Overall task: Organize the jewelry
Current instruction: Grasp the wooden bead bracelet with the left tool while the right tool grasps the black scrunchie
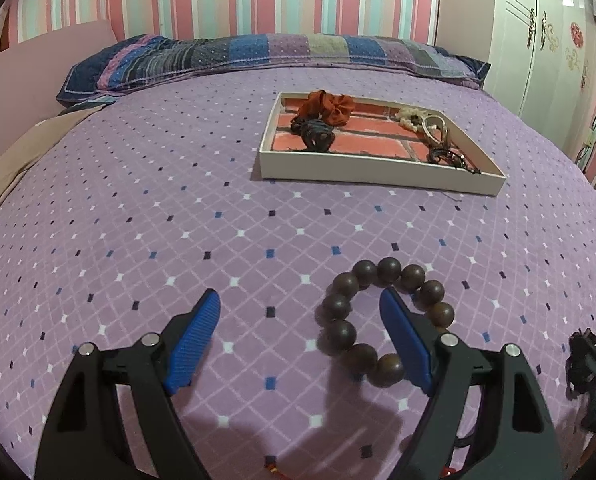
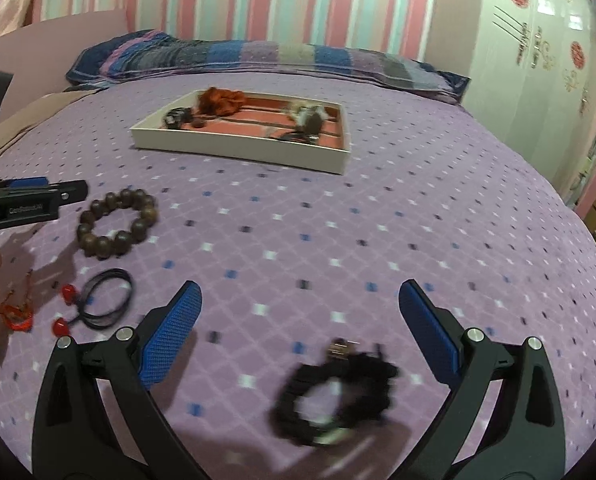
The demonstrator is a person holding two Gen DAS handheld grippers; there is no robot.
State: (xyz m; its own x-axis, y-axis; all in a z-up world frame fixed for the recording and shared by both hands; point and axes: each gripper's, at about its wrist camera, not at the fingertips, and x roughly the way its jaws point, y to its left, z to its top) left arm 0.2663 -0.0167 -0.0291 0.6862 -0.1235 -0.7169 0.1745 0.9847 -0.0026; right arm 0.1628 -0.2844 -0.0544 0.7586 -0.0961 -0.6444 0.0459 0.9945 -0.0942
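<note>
Bead bracelet (image 1: 386, 320) lies around the left tool's (image 1: 300, 320) right blue pad.

A home bedroom: bed (image 1: 177, 200) with pillow (image 1: 257, 56) (striped wallpaper), wardrobe (image 1: 546, 40).

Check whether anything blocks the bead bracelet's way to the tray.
Nothing visible does. Only bare bedspread lies between the bead bracelet and the tray; the open left gripper already straddles one side of it.

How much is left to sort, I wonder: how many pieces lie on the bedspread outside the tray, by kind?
Wooden bead bracelet: 1
Thin black elastic with red beads: 1
Black scrunchie: 1
Red cord piece: 1
Total: 4
</note>
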